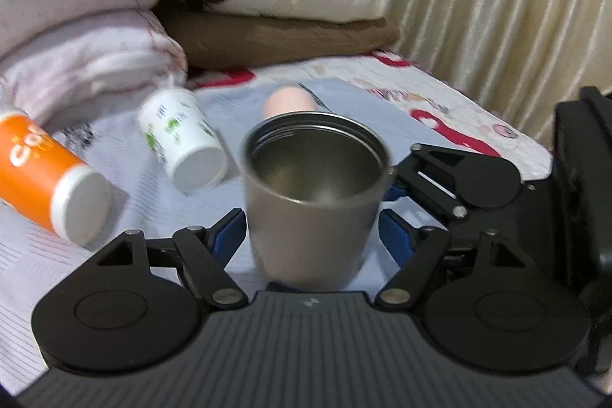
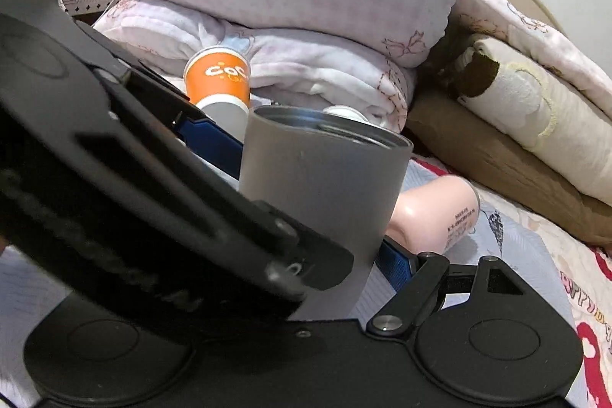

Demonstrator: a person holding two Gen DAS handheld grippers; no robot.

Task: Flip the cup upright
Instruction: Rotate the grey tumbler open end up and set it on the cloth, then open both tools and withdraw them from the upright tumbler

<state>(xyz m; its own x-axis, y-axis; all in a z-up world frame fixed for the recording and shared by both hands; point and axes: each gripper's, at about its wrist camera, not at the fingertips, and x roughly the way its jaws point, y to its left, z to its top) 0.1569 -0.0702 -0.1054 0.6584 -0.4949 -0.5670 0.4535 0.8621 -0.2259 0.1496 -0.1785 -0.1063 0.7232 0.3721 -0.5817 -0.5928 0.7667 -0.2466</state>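
Folded quilts (image 1: 84, 37) and blankets (image 1: 290, 25) are piled along the far edge of a bed (image 1: 478, 125) covered with a printed sheet, with a pleated cream curtain (image 1: 508, 6) hanging past its right side. On a pale blue cloth near the middle of the bed stands the grey metal cup (image 1: 311, 195), upright with its open mouth facing up and its dull steel inside showing. The left gripper (image 1: 311, 239) has its blue-padded fingers (image 1: 227, 239) one on each side of the cup's lower wall, close against it, though whether they press it or only flank it cannot be told through the blur. The right gripper (image 1: 394, 188) comes in from the cup's right side; one of its fingers sits by the cup's rim in the left wrist view, and in the right wrist view the cup (image 2: 321, 201) stands between blue pads, so its fingers are apart around the cup, with contact unclear. Left of the cup lie an orange paper cup (image 1: 49, 174) and a white paper cup (image 1: 183, 140) on their sides, bottoms toward the camera. Behind the metal cup lies a pink bottle (image 2: 440, 213) on its side.
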